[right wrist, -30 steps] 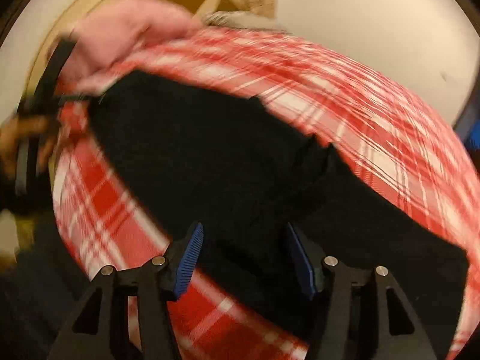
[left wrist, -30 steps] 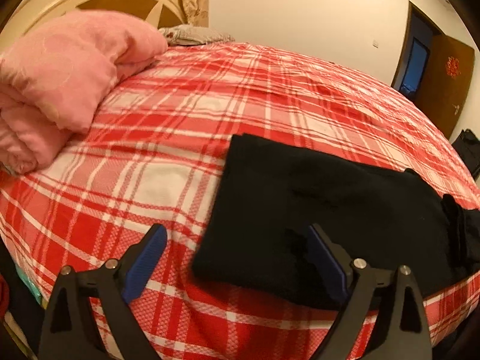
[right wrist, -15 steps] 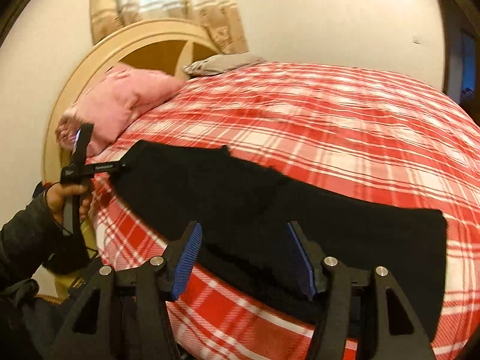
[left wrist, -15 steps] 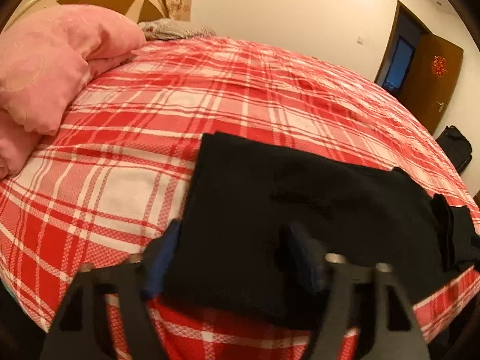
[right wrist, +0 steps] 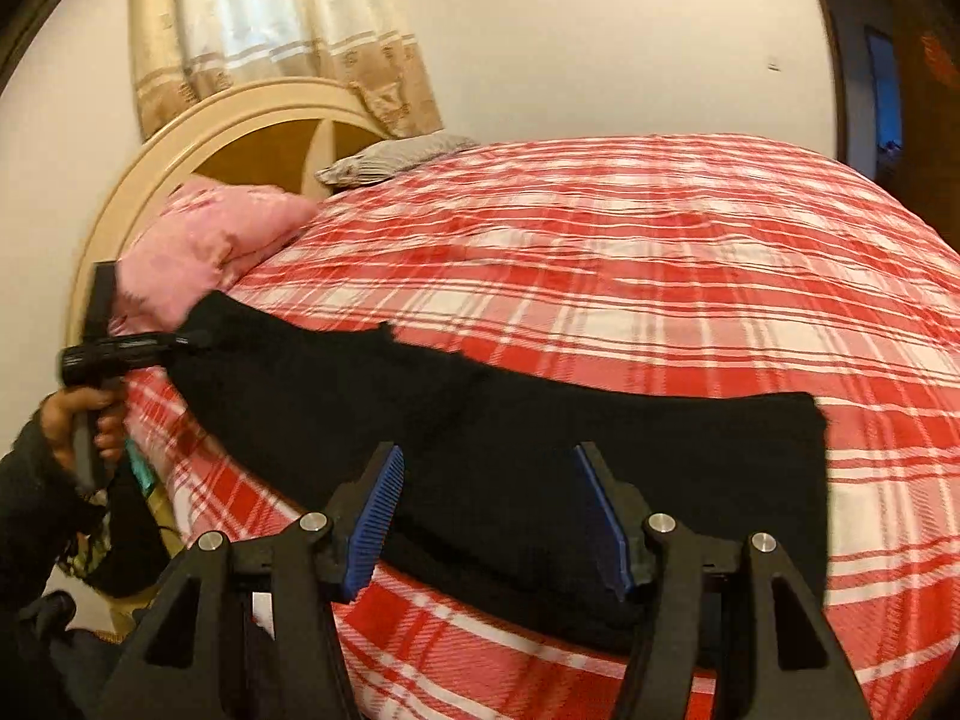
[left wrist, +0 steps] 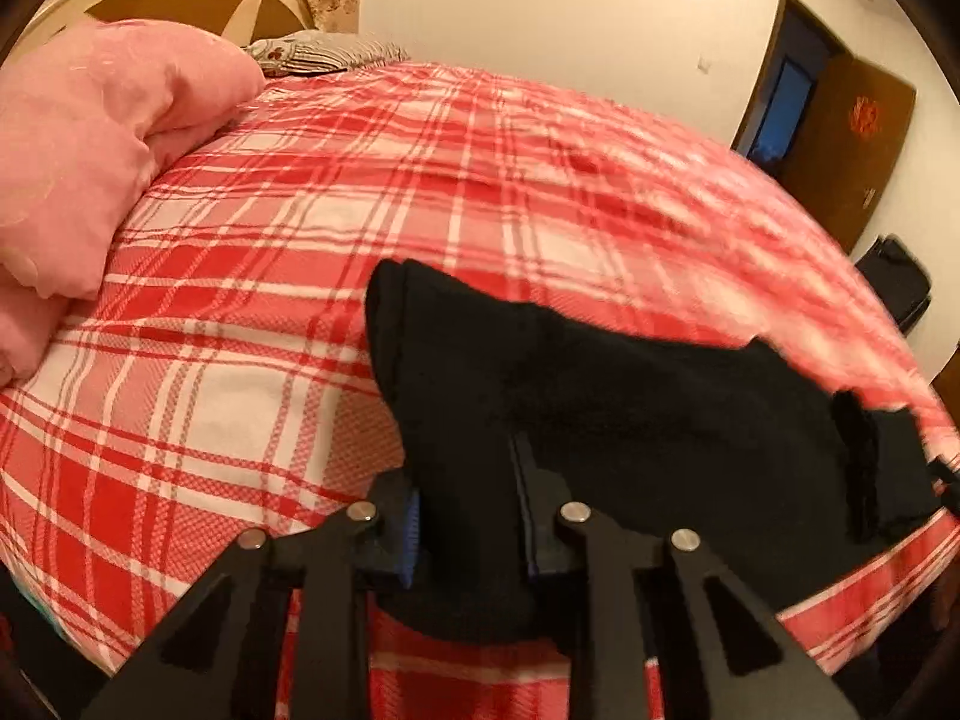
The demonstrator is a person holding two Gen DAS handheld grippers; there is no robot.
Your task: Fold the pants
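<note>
Black pants point(left wrist: 630, 420) lie along the near edge of a red plaid bed point(left wrist: 420, 192). My left gripper point(left wrist: 468, 516) is shut on the pants' near left corner and lifts it off the bed. In the right wrist view the pants point(right wrist: 600, 444) stretch from the left gripper point(right wrist: 192, 339), held in a hand at far left, to the right. My right gripper point(right wrist: 492, 516) is open, its blue-padded jaws on either side of the pants' near edge.
A pink quilt point(left wrist: 90, 144) is piled at the head of the bed by a cream headboard point(right wrist: 240, 120). A grey pillow point(right wrist: 396, 159) lies behind. A doorway point(left wrist: 780, 102) and a brown door stand at the far right.
My left gripper moved right onto the pants' corner, shut on it and raised it. My right gripper stayed open and drew back toward the pants' near edge.
</note>
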